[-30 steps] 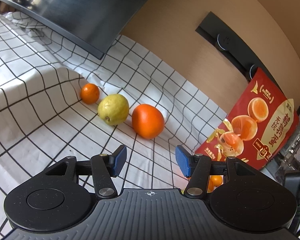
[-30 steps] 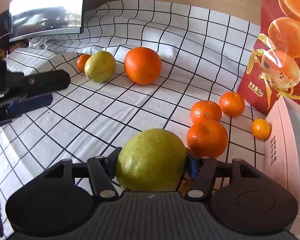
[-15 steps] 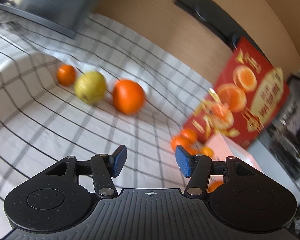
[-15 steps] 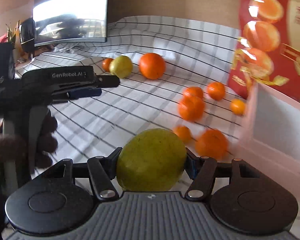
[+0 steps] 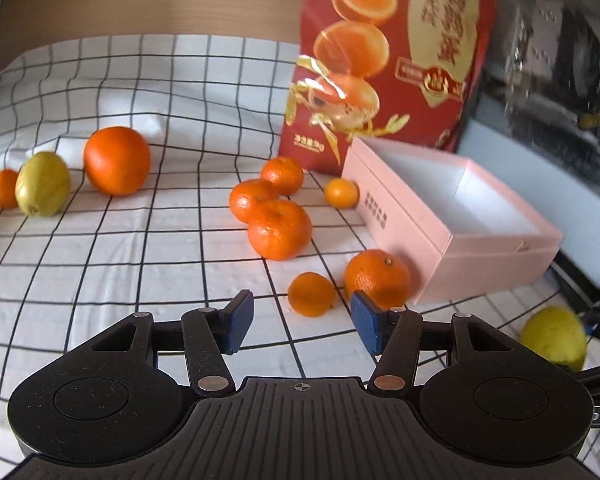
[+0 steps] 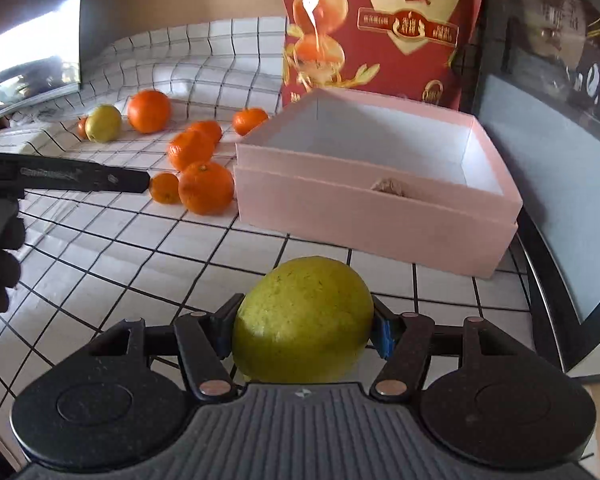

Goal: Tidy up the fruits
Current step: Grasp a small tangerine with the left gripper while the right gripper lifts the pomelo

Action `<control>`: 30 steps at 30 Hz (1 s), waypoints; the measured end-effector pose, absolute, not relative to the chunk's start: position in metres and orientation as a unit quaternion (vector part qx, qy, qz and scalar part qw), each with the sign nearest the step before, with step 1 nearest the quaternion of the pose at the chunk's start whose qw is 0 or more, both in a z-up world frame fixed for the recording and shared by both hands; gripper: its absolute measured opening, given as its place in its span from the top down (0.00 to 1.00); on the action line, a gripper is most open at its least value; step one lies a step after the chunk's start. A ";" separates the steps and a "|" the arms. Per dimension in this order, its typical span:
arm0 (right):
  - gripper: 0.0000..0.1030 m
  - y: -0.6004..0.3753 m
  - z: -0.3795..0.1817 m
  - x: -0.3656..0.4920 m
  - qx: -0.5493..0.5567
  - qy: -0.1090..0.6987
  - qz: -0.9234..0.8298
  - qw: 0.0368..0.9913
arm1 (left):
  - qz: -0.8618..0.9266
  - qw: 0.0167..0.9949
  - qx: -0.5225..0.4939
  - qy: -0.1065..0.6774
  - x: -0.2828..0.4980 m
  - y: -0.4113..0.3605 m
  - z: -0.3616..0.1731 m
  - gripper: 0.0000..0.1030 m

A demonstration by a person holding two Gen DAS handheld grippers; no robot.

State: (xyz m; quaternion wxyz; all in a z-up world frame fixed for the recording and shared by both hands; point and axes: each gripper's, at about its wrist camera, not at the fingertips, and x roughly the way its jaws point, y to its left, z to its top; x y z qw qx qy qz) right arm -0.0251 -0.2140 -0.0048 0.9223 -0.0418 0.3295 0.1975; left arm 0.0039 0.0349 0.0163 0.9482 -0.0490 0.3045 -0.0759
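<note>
Ahead of the right tool (image 6: 304, 332) and slightly to its right now stands the open pink box (image 6: 364, 216), which a second ago showed only as a sliver at the frame's right edge. Behind it, the red fruit bag (image 6: 384, 24) is cut off at the top in both views. Beyond the left tool (image 5: 302, 322), the view has swung from the dark monitor toward the box, so the checked cloth (image 5: 140, 248) covering the tabletop now shows the loose mandarins (image 5: 279, 229) straight ahead, with the big orange (image 5: 117, 160) and the second pear (image 5: 42, 188) far off to the tool's left.

Between the right tool's blue pads the yellow-green pear (image 6: 304, 320) sits pinched as before, held above the cloth short of the box. The left tool is spread with nothing between its pads; the smallest mandarin (image 5: 311, 294) lies just beyond them. A brownish scrap (image 6: 390, 188) inside the box is too blurred to make out. At the left tool's far right, the held pear appears smeared.
</note>
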 end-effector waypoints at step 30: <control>0.14 -0.229 -0.009 -0.012 0.018 0.343 0.209 0.916 | -0.122 0.941 -0.038 0.312 -0.037 0.035 0.011 0.67</control>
